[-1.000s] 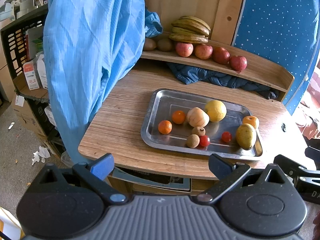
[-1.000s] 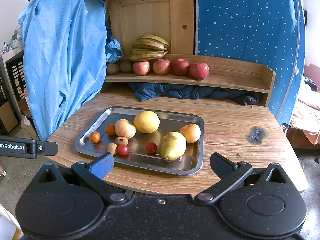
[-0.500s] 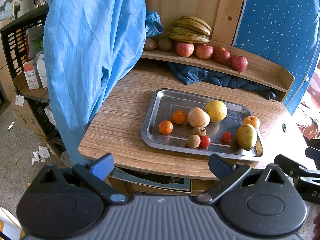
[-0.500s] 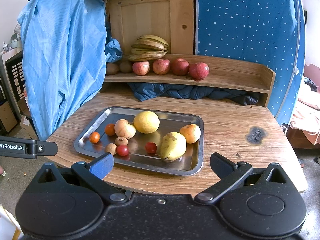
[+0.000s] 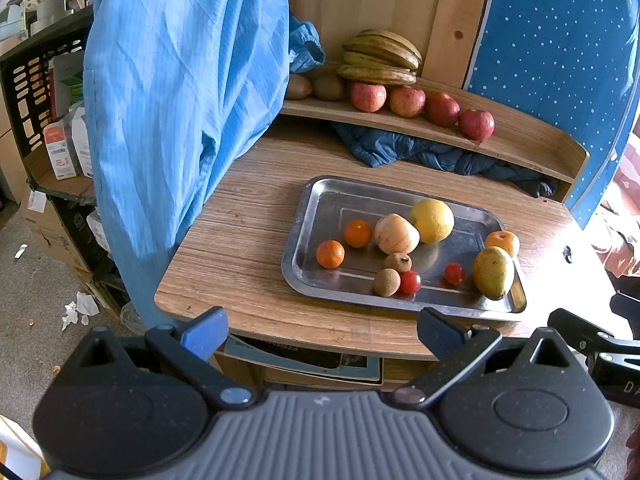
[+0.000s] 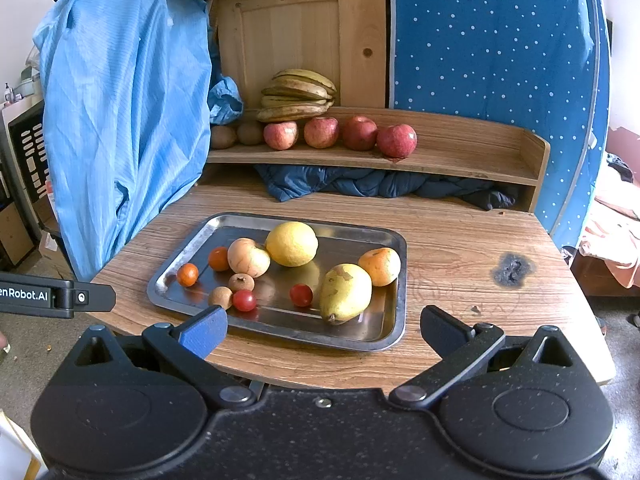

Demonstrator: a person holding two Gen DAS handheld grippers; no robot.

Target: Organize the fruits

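A steel tray (image 5: pixel 320 200) (image 6: pixel 188 248) on the wooden table holds a yellow citrus (image 5: pixel 432 221) (image 6: pixel 291 243), a pale apple (image 5: pixel 396 234) (image 6: pixel 248 257), a green pear (image 5: pixel 493 272) (image 6: pixel 345 292), small oranges, two cherry tomatoes and two brown longans. On the back shelf (image 6: pixel 460 160) lie bananas (image 5: pixel 380 58) (image 6: pixel 298 94), several red apples (image 6: pixel 340 134) and two kiwis. My left gripper (image 5: pixel 320 330) is open and empty, before the table's front edge. My right gripper (image 6: pixel 322 330) is open and empty too, over the tray's near rim.
A blue coat (image 5: pixel 180 92) hangs over the table's left side. Dark blue cloth (image 6: pixel 380 186) is bunched under the shelf. A black burn mark (image 6: pixel 512 270) spots the table to the right of the tray. A crate with boxes (image 5: pixel 44 104) stands at left.
Both views have drifted very slightly; the fruits and tray stay where they were and both grippers remain open.
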